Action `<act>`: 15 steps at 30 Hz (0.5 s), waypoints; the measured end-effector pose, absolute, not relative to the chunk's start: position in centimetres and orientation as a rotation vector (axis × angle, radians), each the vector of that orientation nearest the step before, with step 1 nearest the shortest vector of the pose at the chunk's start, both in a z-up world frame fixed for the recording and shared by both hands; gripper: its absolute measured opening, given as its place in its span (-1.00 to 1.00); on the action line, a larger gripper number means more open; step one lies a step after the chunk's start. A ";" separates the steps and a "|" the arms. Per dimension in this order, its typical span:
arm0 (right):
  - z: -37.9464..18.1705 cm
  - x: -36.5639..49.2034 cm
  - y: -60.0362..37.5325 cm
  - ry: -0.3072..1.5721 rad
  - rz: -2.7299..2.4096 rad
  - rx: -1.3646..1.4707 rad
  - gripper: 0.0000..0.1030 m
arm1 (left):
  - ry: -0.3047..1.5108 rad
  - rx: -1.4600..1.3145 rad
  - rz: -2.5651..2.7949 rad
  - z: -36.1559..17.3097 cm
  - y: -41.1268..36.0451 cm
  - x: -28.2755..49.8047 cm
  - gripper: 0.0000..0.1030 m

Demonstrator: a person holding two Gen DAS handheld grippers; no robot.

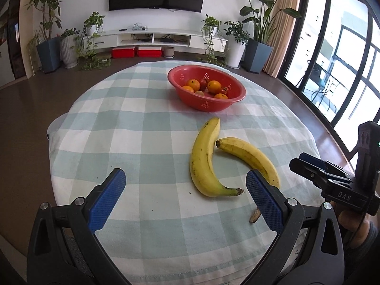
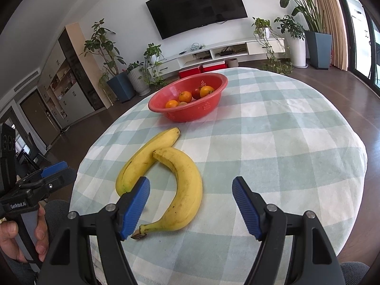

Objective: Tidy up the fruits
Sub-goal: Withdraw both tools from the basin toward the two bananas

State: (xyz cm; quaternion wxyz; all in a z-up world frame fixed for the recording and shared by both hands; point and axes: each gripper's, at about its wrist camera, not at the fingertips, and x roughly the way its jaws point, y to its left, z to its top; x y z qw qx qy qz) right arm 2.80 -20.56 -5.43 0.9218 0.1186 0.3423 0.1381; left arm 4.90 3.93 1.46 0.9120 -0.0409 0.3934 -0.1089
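Observation:
Two yellow bananas lie side by side on the checked tablecloth. The longer banana (image 1: 204, 161) (image 2: 144, 161) is on the left and the shorter banana (image 1: 251, 158) (image 2: 185, 190) is on the right, its tip touching the longer one. A red bowl (image 1: 206, 103) (image 2: 190, 115) behind them holds several oranges (image 1: 214, 87) (image 2: 206, 91) and a small red fruit. My left gripper (image 1: 185, 190) is open and empty, near the table's front edge, left of the bananas. My right gripper (image 2: 191, 197) is open and empty, its left finger (image 2: 136, 204) beside the shorter banana's stem.
The round table (image 1: 133, 109) carries a green and white checked cloth. A small brown stem piece (image 1: 254, 216) lies on the cloth near my left gripper's right finger. Beyond the table are potted plants, a white TV cabinet and glass doors at the right.

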 end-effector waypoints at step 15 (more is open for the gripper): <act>-5.9 3.4 -19.8 0.753 0.288 0.205 0.45 | 0.950 0.023 -0.250 -0.8 2.2 9.7 0.99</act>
